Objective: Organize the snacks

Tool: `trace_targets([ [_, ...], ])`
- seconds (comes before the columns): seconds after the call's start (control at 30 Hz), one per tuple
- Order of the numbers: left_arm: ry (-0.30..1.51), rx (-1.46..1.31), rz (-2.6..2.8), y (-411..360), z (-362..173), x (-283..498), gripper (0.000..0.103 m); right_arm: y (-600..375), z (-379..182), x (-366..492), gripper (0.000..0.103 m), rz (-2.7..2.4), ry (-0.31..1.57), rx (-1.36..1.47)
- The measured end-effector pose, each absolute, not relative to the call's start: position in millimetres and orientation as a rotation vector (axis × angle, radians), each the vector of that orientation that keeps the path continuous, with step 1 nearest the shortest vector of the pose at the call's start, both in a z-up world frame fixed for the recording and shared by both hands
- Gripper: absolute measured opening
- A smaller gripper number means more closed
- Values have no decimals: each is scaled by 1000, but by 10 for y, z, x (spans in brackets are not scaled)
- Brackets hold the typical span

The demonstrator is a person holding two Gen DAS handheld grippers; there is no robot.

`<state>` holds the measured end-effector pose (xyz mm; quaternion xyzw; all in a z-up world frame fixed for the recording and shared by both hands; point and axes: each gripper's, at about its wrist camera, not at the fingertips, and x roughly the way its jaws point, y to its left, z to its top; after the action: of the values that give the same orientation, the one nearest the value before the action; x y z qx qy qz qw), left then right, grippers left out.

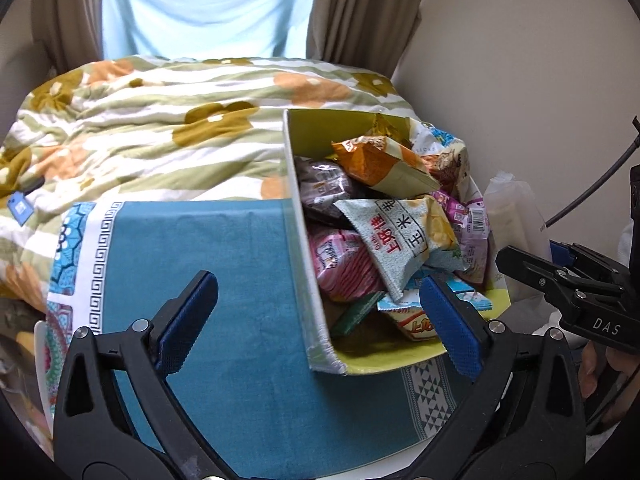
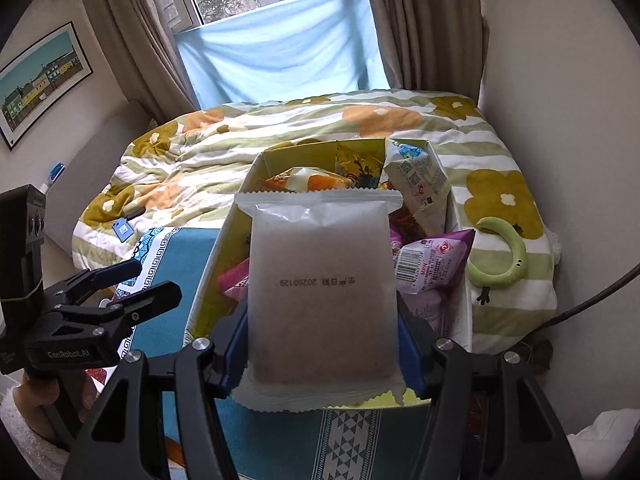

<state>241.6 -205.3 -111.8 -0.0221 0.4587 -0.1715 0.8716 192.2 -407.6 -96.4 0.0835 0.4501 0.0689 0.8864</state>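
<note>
Bedside table, blue cloth: box heaped with snacks; right gripper pinching white packet, not yet boxed; left gripper spread, empty.

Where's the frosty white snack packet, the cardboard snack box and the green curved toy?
frosty white snack packet [image 2: 322,292], right wrist view, its middle
cardboard snack box [image 1: 304,248], left wrist view, side wall
green curved toy [image 2: 505,254], right wrist view, its bend

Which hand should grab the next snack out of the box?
The left. The left gripper is open and empty, right over the snack box. The right gripper is busy, shut on a frosted white snack packet.
</note>
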Motion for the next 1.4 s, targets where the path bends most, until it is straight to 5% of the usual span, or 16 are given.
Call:
trace_targets([
  [0.33, 942, -39, -233, -1739, -1000, 2259, 100, -3759, -885, 2129, 59, 243, 943, 166],
  [0.4, 955, -48, -216, -1703, -1047, 2213, 100, -3701, -934, 2180, 67, 278, 945, 177],
  [0.47, 966, -54, -206, -1665, -1104, 2154, 100, -3657, -985, 2170, 100, 293, 932, 180],
  [0.5, 972, -56, -205, -1656, -1135, 2123, 100, -3649, -1007, 2143, 102, 284, 928, 180],
  [0.8, 939, -57, -236, -1475, -1057, 1889, 100, -3727, -1132, 1863, 102, 168, 944, 175],
  [1.4, 573, 65, -99, -681, 145, 563, 103, -3180, -54, 567, 102, -44, 672, 64],
])
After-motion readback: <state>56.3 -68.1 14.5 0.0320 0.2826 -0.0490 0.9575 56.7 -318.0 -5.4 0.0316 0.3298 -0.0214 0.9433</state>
